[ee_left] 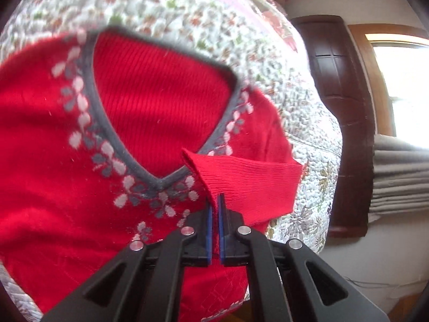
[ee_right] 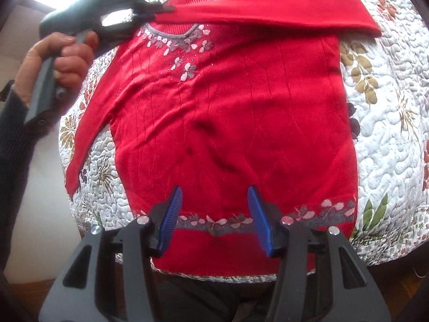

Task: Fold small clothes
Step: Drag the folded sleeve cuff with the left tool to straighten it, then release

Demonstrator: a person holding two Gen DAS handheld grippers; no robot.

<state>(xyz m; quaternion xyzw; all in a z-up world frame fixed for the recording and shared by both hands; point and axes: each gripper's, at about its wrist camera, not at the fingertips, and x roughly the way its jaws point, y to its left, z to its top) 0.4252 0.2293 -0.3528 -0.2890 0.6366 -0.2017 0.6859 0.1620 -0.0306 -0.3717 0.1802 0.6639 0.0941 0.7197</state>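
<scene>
In the left wrist view, the left claw (ee_left: 215, 204) is closed on the cuff (ee_left: 241, 185) of a red sweater (ee_left: 67, 161), the ribbed cloth pinched between the blue pads (ee_left: 210, 214). The cuff is held just over the grey V-neck (ee_left: 158, 179), right of its point. The sweater is spread on a quilt (ee_left: 174, 13).

In the right wrist view, the sleeve (ee_right: 281, 10) is seen drawn across the far chest, from the right shoulder to the left claw (ee_right: 161, 12), gripped by a hand (ee_right: 64, 61). The right claw (ee_right: 215, 209) is wide open and empty, poised above the near hem (ee_right: 222, 224). The other sleeve (ee_right: 91, 123) lies out to the left.

The sleeve is best laid flat and level across the chest before release, with slack smoothed out so that no ridge is trapped.
</scene>
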